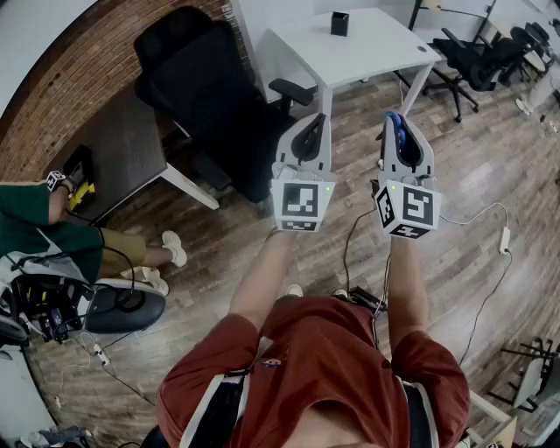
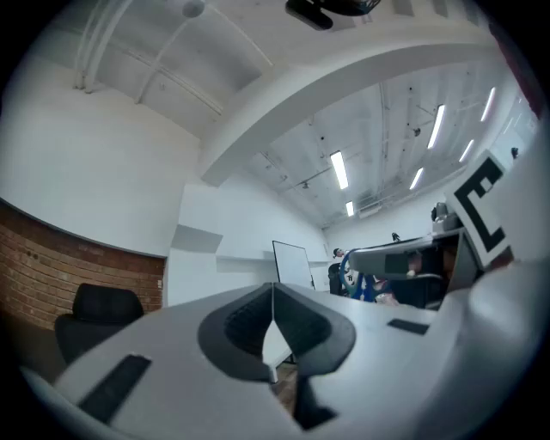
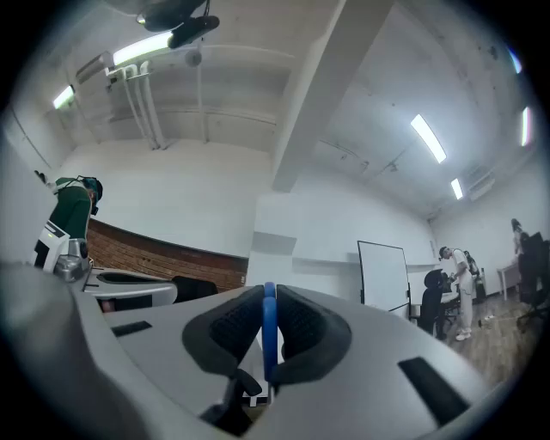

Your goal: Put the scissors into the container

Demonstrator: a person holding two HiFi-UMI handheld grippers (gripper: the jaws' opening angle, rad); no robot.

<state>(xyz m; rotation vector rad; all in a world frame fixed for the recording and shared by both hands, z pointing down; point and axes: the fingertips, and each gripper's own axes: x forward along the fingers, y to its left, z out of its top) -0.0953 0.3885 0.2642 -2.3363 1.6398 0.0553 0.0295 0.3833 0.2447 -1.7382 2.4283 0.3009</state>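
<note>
The person holds both grippers up side by side over the wooden floor (image 1: pixel 490 166). The right gripper (image 1: pixel 396 120) has its jaws clamped on the blue scissors (image 3: pixel 268 337), which stand edge-on between the pads. The left gripper (image 1: pixel 313 121) has its jaws closed together with nothing between them. A small black container (image 1: pixel 339 23) stands on the white table (image 1: pixel 376 48), far beyond both grippers.

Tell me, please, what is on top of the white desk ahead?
A small black container stands on the white desk, toward its far side. What is inside the container cannot be seen from this angle.
</note>
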